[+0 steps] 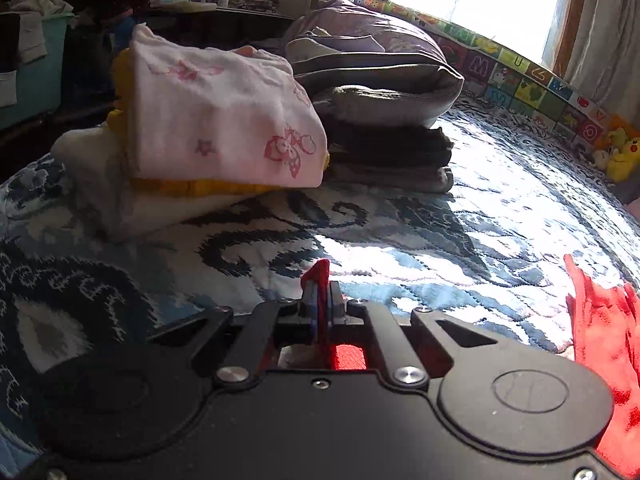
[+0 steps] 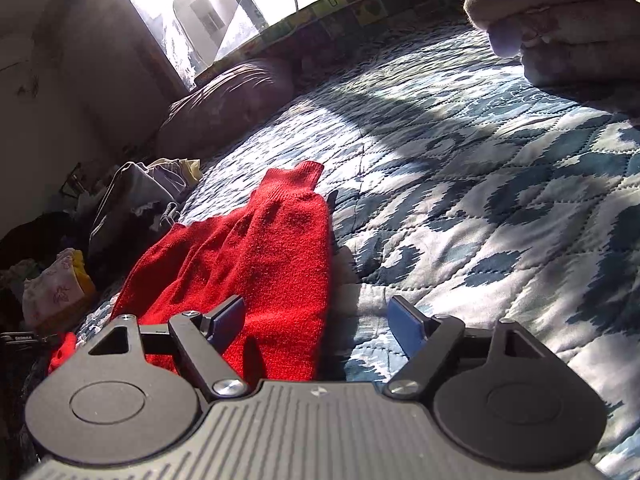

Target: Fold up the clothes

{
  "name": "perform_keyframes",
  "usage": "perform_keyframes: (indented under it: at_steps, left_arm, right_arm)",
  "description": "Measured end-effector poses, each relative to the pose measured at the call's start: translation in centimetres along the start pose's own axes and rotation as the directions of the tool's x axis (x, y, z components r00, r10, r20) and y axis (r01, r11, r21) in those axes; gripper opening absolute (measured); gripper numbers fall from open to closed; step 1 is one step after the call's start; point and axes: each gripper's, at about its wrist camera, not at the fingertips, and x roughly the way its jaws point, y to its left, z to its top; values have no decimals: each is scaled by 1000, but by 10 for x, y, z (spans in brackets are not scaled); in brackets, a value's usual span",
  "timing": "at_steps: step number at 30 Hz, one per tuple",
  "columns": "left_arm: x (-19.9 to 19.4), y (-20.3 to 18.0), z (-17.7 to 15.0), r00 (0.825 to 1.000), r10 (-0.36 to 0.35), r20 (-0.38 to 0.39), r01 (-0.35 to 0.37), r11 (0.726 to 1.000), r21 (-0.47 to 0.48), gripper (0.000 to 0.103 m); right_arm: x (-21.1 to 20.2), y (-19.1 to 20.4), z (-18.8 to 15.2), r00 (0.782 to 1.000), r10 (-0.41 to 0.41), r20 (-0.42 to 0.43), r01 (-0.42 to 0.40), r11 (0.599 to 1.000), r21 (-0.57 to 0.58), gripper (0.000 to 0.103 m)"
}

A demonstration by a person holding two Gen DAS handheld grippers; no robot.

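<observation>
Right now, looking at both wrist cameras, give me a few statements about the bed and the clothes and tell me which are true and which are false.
1. The left hand-held gripper is shut on red fabric. True.
2. The right hand-held gripper is clamped on the red sweater. False: its jaws stand open, one pad over the sweater and one over the quilt.
3. A white cloth with pink prints tops one folded pile. True.
4. The red sweater is already on the folded piles. False: it lies spread on the quilt.
5. The quilt is plain white. False: it has a blue and white pattern.
</observation>
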Motion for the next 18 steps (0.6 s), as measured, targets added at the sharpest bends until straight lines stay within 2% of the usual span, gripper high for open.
perform_keyframes:
  at_steps: [2,3,4,5,6,7,10,12,15,18]
  left_arm:
    - [0,-6,9,998,-11,54,10,1000,21,3]
    - [5,-8,10,999,12,37,-14,999,37,4]
    - [14,-10,7,998,56,-23,-54,996,64,7]
    - [23,-11,3,992,101,-81,-93,991,93,23]
    - [29,-12,0,981,144,-127,-129,984,121,28]
    - [25,-10,-7,978,167,-124,-150,980,129,28]
    - [2,-4,-24,982,148,-113,-141,987,72,37]
    - [-13,-13,-36,987,129,-91,-121,989,85,37]
    - [-29,-37,-48,996,38,-76,-29,993,116,37]
    - [-23,-68,-48,996,-34,-87,48,986,162,36]
  right_arm:
    - [1,1,0,1000,0,-1,0,1000,-6,79]
    - [2,1,0,1000,-1,-1,1,1000,-11,80]
    - [2,2,-1,1000,-2,-2,2,1000,-16,81]
    - [3,3,-1,1000,-3,-3,2,1000,-19,82]
    - [3,3,-1,1000,-3,-3,3,1000,-22,82]
    - [3,3,0,1000,-1,-3,1,1000,-20,82]
    - [2,2,0,1000,2,-3,-2,1000,-14,82]
    - [2,3,0,1000,-1,-3,1,1000,-17,82]
    - [2,4,-1,1000,-3,-4,3,1000,-19,82]
    - [2,4,0,1000,-3,-5,3,1000,-18,82]
